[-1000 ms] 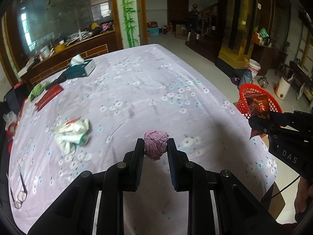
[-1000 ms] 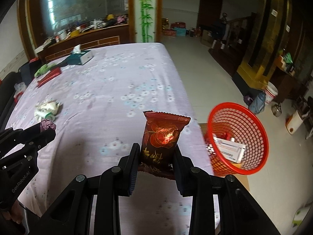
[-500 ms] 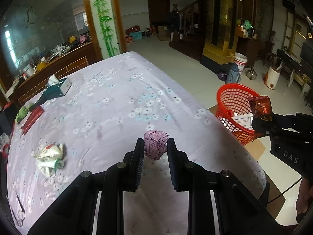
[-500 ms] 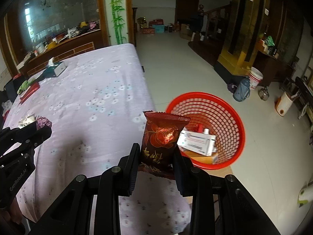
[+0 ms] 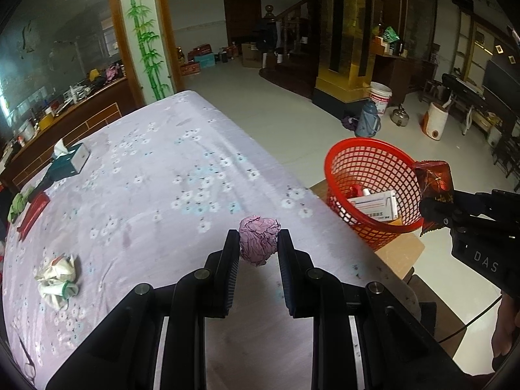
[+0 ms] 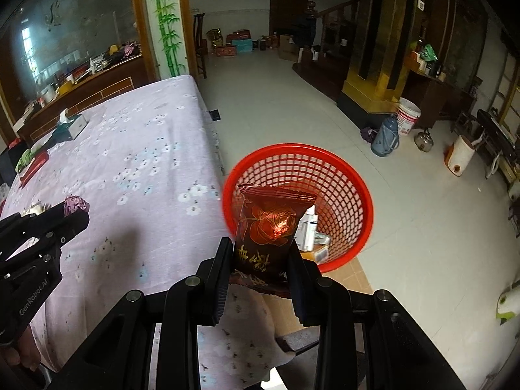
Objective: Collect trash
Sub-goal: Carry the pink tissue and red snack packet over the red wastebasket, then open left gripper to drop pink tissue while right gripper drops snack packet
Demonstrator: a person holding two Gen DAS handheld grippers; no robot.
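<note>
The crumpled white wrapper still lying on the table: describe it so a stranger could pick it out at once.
Start at the long table under the lilac flowered cloth. On its near left part, left of the left gripper, lies the crumpled white wrapper. Unlike the boxy teal tissue box at the far end, it is a shapeless white wad with green and red touches.

Table (image 5: 169,175), lilac floral cloth: tissue box (image 5: 70,161) far left, red packet (image 5: 32,213), green rag (image 5: 18,202), crumpled white wrapper (image 5: 58,279) near front.

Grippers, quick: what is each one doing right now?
Left gripper: shut on the crumpled purple paper ball.
Right gripper: shut on the dark red snack wrapper, near the red basket.
</note>
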